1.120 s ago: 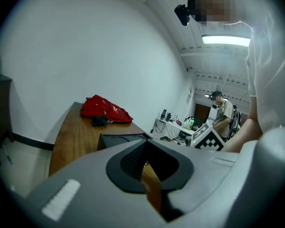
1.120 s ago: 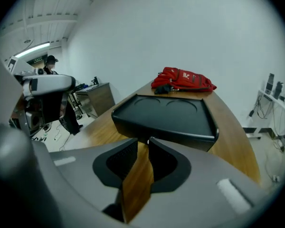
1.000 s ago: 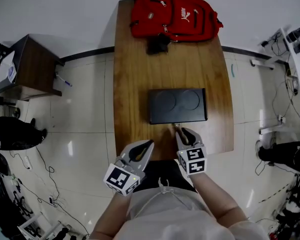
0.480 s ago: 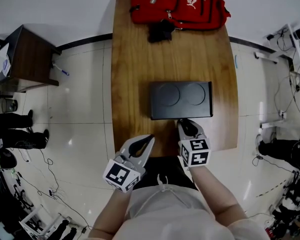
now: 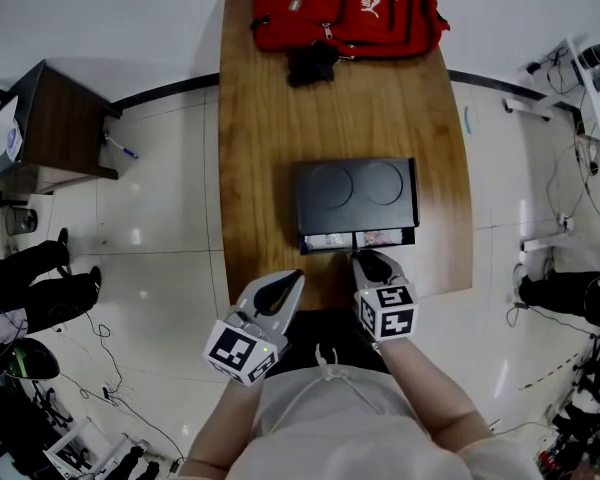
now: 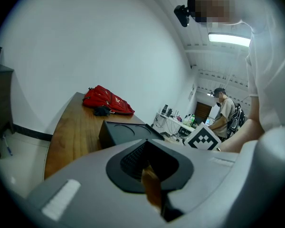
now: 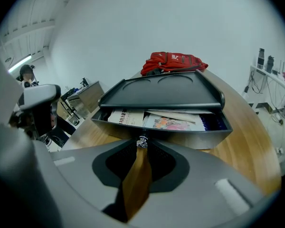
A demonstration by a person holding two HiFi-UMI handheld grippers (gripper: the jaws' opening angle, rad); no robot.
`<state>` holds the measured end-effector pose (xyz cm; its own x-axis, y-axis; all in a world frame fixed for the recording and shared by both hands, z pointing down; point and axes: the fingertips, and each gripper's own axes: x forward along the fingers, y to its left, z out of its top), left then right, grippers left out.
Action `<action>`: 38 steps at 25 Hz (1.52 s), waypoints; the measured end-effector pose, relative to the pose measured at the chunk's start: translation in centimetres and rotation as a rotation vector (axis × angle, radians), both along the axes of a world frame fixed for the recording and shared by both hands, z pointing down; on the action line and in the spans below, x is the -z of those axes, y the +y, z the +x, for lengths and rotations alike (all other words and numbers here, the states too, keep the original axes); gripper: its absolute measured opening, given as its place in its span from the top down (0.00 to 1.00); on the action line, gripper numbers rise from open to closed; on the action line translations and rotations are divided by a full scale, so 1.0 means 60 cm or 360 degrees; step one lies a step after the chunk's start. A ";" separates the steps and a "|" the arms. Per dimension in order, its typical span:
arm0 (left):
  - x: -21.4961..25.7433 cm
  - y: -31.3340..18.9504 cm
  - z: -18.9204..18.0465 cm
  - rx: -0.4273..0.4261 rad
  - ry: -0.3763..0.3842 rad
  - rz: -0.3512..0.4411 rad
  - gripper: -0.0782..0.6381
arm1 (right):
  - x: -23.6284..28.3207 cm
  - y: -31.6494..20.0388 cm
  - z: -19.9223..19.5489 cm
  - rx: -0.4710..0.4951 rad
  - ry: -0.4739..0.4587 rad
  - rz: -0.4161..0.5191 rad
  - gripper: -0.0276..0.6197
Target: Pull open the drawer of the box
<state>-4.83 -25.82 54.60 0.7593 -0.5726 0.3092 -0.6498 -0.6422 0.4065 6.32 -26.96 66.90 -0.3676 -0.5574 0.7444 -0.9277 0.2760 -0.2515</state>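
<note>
Black and low, the box (image 5: 355,193) sits in the middle of the head view on a wooden table (image 5: 270,128). Its drawer (image 5: 358,239) stands partway out toward the lower edge of the frame. Printed papers (image 7: 173,120) lie inside the drawer, showing in the right gripper view just beneath the box's top.

The right gripper (image 7: 141,145) has its jaws pressed together on the small metal knob (image 7: 142,141) at the middle of the drawer front. The knob is pinched at the very tips, and the gripper touches nothing else. In the head view this gripper lies just below the drawer, right of centre, at the table's near edge.

The left gripper (image 6: 149,172) has its jaws closed against each other with nothing between them. In the head view it hangs at lower centre, left of the right gripper. Its tip is at the table's near edge, apart from the box and angled toward the upper right.

A red backpack (image 5: 345,13) lies at the top of the head view on the table's far end, well apart from the box.
</note>
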 end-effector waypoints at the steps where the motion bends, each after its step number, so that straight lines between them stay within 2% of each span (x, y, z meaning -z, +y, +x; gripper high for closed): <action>1: 0.001 0.003 0.000 0.0003 -0.0001 0.0001 0.88 | -0.001 0.010 0.001 0.0004 0.0001 -0.0010 0.85; 7: -0.008 0.027 0.001 0.0049 0.0035 -0.0030 0.88 | -0.003 0.062 0.000 0.0014 -0.0013 -0.0058 0.85; 17: -0.017 0.079 0.009 0.0068 0.0022 -0.0048 0.88 | -0.008 0.124 0.003 0.0045 -0.0026 -0.0096 0.85; 29: -0.017 0.107 0.035 0.0068 0.0016 -0.0019 0.88 | 0.003 0.136 0.004 0.0118 -0.0074 -0.0049 0.85; 34: 0.005 0.102 0.039 0.0106 0.0022 0.0055 0.88 | 0.069 0.136 0.019 0.0122 -0.0129 0.0102 0.84; 38: 0.051 0.092 0.042 0.0157 0.0050 0.0171 0.88 | 0.163 0.103 0.044 0.0121 -0.0138 0.0380 0.91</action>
<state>-2.33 -20.30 51.55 0.7059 -0.6735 0.2192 -0.7001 -0.6166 0.3601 8.99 -20.75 57.11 -0.4719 -0.6816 0.5592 -0.8798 0.4053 -0.2485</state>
